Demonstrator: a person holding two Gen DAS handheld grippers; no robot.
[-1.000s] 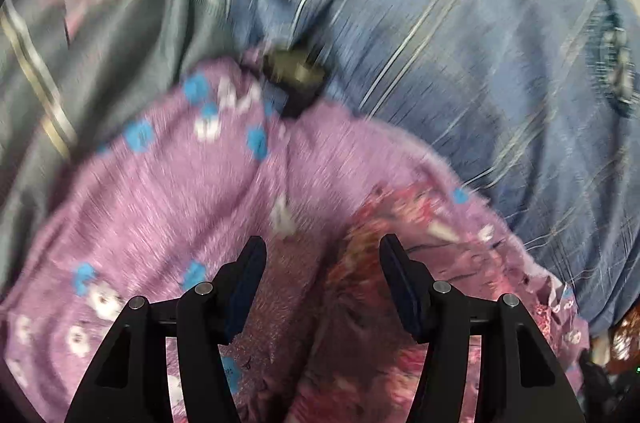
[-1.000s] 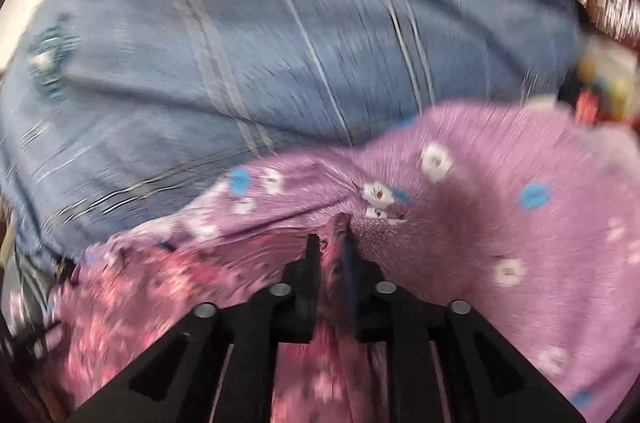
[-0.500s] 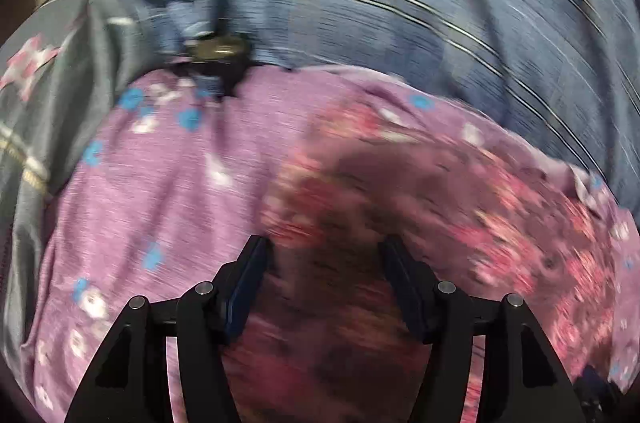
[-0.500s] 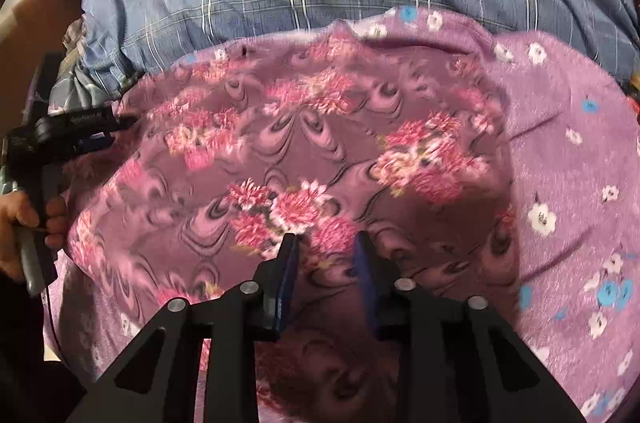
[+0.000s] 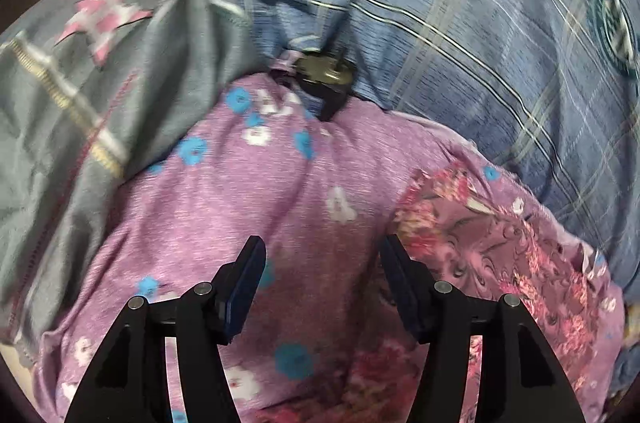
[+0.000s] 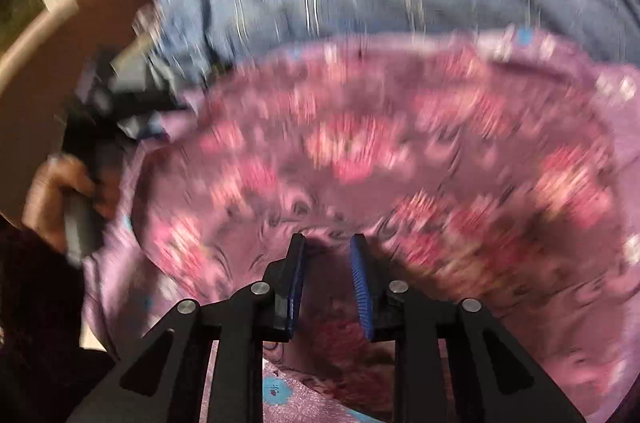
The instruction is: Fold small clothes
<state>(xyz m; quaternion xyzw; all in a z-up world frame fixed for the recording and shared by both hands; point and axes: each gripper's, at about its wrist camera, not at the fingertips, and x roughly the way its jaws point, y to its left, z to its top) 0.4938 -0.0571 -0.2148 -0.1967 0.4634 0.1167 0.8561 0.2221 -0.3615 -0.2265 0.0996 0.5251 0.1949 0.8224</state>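
A small pink garment with a red flower print (image 6: pixel 360 159) lies spread on a purple cloth with blue and white flowers (image 5: pixel 260 191). In the left wrist view the garment (image 5: pixel 500 243) shows at the right. My left gripper (image 5: pixel 322 259) is open and empty, just above the purple cloth. My right gripper (image 6: pixel 327 257) is partly open, low over the garment's near edge, with nothing clamped. The left gripper (image 6: pixel 116 111) and the hand holding it show at the left edge of the right wrist view, blurred.
A blue plaid sheet (image 5: pixel 480 23) covers the bed beyond the cloth. A grey cloth with pink stars (image 5: pixel 80 83) lies at the left. A small dark object (image 5: pixel 324 79) sits at the purple cloth's far edge.
My right gripper has let go of the garment and opened; the garment now lies spread out. My left gripper has swung left, off the garment and over the purple cloth.
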